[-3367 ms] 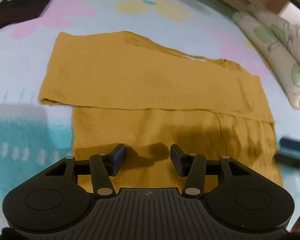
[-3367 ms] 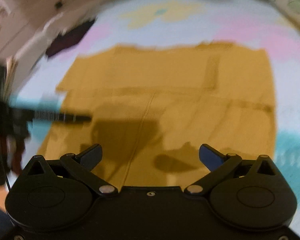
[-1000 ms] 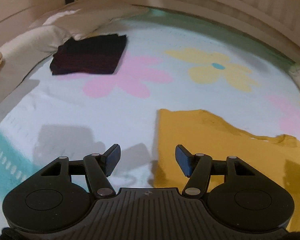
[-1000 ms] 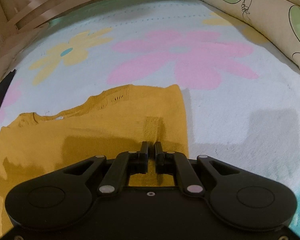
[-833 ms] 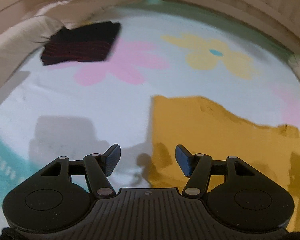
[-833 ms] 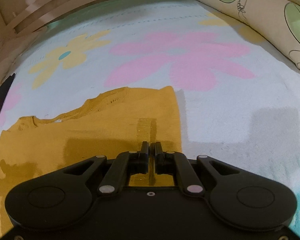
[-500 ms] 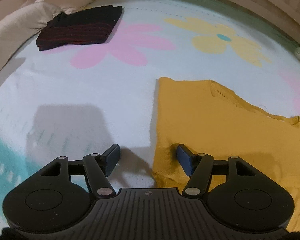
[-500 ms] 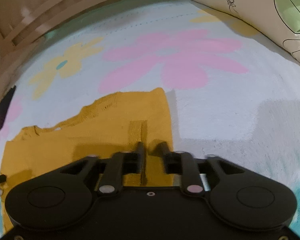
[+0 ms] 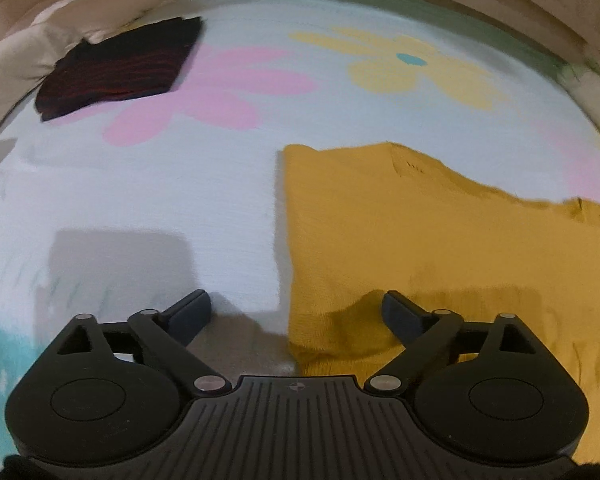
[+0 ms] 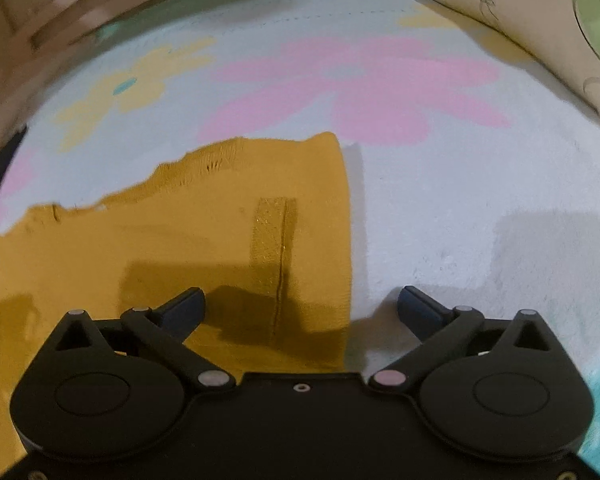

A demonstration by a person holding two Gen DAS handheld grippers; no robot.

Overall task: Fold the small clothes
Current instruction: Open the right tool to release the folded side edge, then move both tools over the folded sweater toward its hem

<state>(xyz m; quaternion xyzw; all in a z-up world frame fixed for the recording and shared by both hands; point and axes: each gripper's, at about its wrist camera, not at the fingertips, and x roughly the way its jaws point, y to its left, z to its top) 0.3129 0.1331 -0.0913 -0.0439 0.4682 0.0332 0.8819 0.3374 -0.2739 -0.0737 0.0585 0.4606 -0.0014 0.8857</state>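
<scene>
Letting go cleanly is the whole job at this step, so I take it slowly on both sides. My left gripper (image 9: 296, 312) is spreading its jaws with the left edge of the yellow garment (image 9: 420, 248) lying between them, one finger over the bedspread (image 9: 160, 200) and the other over the cloth, and nothing is pinched. My right gripper (image 10: 300, 308) is spreading too, straddling the garment's right edge (image 10: 220, 248), one finger above the yellow cloth and the other above bare bedspread (image 10: 480, 200), and again the pads press on nothing. The garment lies flat on the bedspread as a folded band, its ragged far edge towards the yellow flower print (image 9: 412, 64) and its two short ends beneath my two tools. To do this well, I judge I should lift both tools straight away from the garment with the fingers wide, so that no pad drags a corner and spoils the layers. I cannot tell from these views whether a fingertip brushes the knit, so I would rise gently rather than pull sideways. The far edge of the garment looks uneven, and I think a light smoothing before the next fold would keep the ends square. Beyond the garment, past the pink flower on the left, a dark folded garment (image 9: 120, 68) sits well apart, which suggests where the finished piece might go.
</scene>
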